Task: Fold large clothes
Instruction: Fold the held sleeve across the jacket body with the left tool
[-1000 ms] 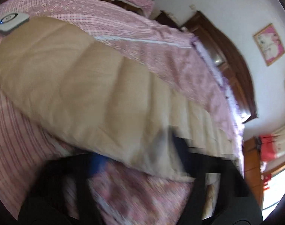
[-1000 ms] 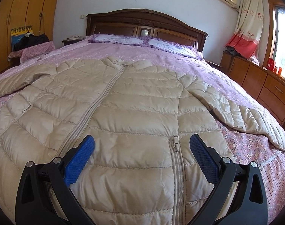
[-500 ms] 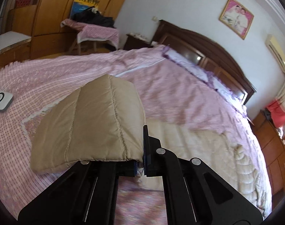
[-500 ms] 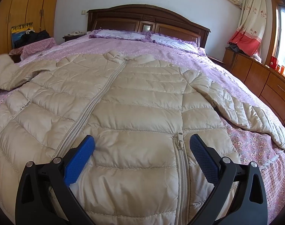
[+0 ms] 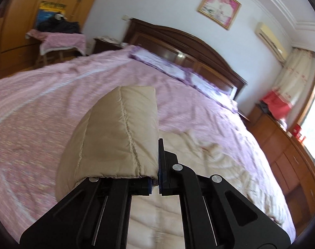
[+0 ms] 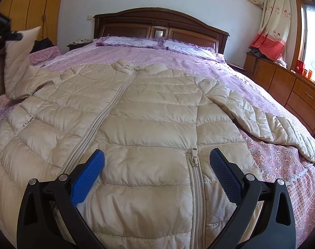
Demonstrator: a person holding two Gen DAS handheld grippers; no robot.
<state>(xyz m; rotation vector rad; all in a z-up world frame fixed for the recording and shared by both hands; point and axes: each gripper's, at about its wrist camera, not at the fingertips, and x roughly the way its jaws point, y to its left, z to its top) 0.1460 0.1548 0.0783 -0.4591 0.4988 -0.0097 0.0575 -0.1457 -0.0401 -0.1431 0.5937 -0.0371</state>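
A beige quilted down jacket (image 6: 149, 112) lies front up and zipped on the pink bed (image 6: 178, 60), collar toward the headboard. My left gripper (image 5: 157, 178) is shut on the cuff of the jacket's left sleeve (image 5: 118, 132) and holds it raised above the bed; the lifted sleeve shows at the left edge of the right wrist view (image 6: 18, 62). My right gripper (image 6: 157, 166) is open and empty, hovering over the jacket's lower front near the zipper. The other sleeve (image 6: 267, 122) lies spread to the right.
A dark wooden headboard (image 6: 161, 25) and two pillows (image 6: 157, 43) are at the far end. Wooden drawers (image 6: 298, 95) run along the right side. A wardrobe (image 6: 33, 6) and a small cloth-covered table (image 5: 62, 41) stand at the left.
My left gripper has closed on the sleeve cuff and lifted it up off the bed, swinging toward the jacket body. My right gripper has stayed open over the jacket's hem.
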